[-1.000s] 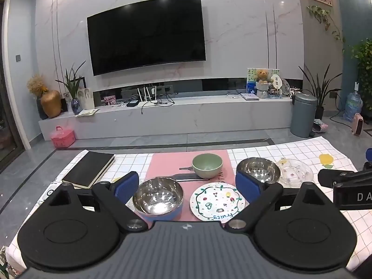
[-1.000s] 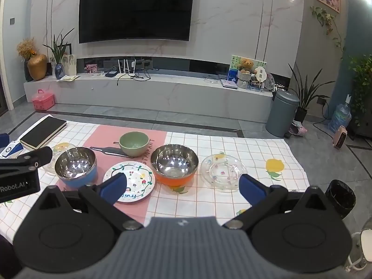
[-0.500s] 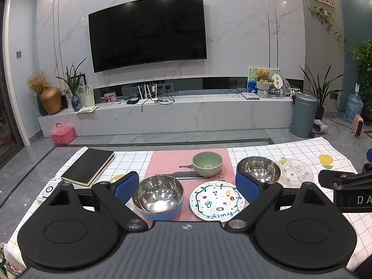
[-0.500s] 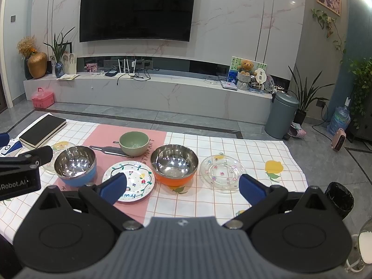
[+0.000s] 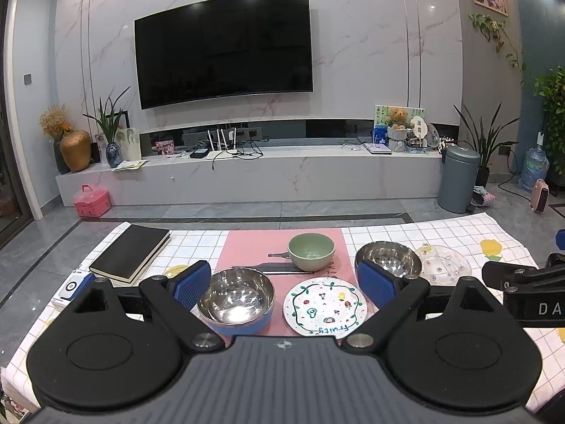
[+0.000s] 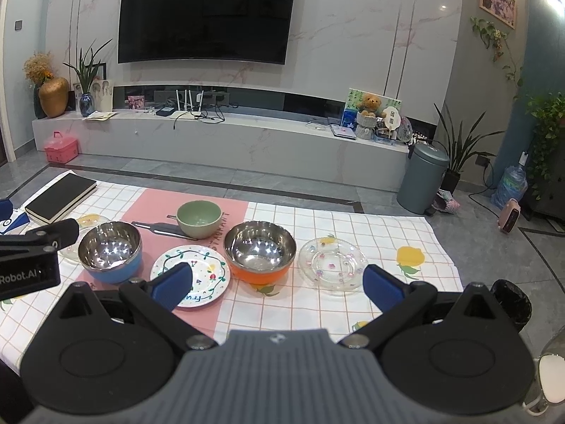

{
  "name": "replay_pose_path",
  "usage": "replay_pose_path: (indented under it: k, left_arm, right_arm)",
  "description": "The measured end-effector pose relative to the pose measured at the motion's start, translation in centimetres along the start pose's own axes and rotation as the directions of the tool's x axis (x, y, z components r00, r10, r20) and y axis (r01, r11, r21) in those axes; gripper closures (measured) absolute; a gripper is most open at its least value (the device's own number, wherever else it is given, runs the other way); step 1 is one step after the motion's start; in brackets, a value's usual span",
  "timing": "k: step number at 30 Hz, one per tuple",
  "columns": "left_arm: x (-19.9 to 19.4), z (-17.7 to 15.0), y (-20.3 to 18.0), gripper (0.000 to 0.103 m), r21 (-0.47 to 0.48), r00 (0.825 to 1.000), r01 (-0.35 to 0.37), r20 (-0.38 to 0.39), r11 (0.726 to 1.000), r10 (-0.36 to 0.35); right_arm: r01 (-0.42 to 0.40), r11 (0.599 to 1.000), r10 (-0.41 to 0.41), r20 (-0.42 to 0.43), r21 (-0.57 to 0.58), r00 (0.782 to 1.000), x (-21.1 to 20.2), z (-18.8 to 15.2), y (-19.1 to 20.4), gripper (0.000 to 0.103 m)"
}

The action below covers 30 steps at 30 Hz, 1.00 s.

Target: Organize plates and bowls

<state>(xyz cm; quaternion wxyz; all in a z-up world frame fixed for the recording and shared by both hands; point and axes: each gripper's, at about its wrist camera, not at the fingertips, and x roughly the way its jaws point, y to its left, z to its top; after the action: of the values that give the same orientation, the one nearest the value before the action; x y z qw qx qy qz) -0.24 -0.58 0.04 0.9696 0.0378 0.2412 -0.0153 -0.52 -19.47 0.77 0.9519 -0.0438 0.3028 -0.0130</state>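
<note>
On the checked cloth stand a blue-sided steel bowl [image 5: 236, 302] [image 6: 110, 250], a painted white plate [image 5: 325, 306] [image 6: 197, 274], a green bowl [image 5: 311, 251] [image 6: 199, 218], an orange-sided steel bowl [image 6: 259, 249] [image 5: 388, 256] and a clear glass plate [image 6: 332, 260] [image 5: 443, 264]. My left gripper [image 5: 284, 284] hovers open, short of the blue bowl and painted plate, holding nothing. My right gripper [image 6: 277, 282] is open too, short of the orange bowl and glass plate. A second small glass dish [image 6: 88, 219] lies behind the blue bowl.
A black notebook [image 5: 130, 251] [image 6: 61, 196] lies at the cloth's far left, a blue-and-white box [image 5: 72, 288] beside it. A dark flat utensil [image 6: 162, 229] rests on the pink mat [image 5: 254, 247] by the green bowl. A black bin [image 6: 512, 304] stands on the floor to the right.
Both cameras have risen and tilted slightly, so the dishes sit a little lower in view. Nothing on the cloth has moved, and both grippers stay open.
</note>
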Motion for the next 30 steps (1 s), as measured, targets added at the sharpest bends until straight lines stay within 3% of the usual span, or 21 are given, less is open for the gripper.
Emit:
replay_pose_path:
  k: [30]
  left_arm:
    - [0.7, 0.0, 2.1, 0.000, -0.043, 0.997, 0.038, -0.066, 0.998, -0.041]
  right_arm:
    - [-0.031, 0.999, 0.030, -0.050, -0.025, 0.998, 0.8, 0.5, 2.8, 0.002]
